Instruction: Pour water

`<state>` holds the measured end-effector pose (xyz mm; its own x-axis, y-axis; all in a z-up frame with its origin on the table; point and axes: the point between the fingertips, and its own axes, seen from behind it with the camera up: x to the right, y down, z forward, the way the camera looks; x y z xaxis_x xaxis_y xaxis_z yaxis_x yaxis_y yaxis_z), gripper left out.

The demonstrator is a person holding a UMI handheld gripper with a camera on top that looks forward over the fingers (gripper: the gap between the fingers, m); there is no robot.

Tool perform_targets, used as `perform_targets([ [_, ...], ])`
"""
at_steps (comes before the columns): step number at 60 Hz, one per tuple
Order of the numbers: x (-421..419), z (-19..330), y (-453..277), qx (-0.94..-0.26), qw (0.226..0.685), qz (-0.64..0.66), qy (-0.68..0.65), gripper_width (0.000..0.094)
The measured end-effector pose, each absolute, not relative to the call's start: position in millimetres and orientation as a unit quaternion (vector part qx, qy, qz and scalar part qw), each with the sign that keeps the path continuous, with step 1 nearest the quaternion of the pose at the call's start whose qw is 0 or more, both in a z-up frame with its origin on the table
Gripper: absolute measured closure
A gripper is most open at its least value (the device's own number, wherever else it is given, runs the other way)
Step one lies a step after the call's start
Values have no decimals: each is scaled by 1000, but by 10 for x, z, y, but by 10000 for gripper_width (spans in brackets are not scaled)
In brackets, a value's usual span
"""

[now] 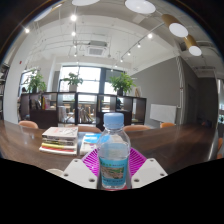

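A clear plastic water bottle (113, 152) with a blue cap and a light blue label stands upright between my gripper's (113, 168) two fingers. The magenta pads (93, 160) press against both sides of its lower body. The bottle's base is hidden below the fingers, so I cannot see whether it rests on the wooden table (25, 148) or hangs above it. No cup or other vessel shows.
A stack of books (60, 139) lies on the table to the left of the bottle. A small blue and white object (88, 140) sits just behind the bottle. Chairs, a dark partition with plants (72, 80) and windows stand beyond the table.
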<state>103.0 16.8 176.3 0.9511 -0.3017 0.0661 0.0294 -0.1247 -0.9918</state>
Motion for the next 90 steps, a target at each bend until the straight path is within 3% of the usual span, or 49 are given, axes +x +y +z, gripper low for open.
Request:
perform_targets([
  [21,1300,737,394,-786,603,-107,81,585],
  [29,1336,807,334,-764,631,-88,102,587],
  [39,1316,787,346,-762,635,-72,100,470],
  [45,1167,684,228,-783,615,-38,87,241],
  [50,1085,646,86,-788,611,-33,77,186],
  [73,295,500,-1233,-829,553,-72,53,181],
  [90,-616,943,-1837,-820,569,-47,29,177],
])
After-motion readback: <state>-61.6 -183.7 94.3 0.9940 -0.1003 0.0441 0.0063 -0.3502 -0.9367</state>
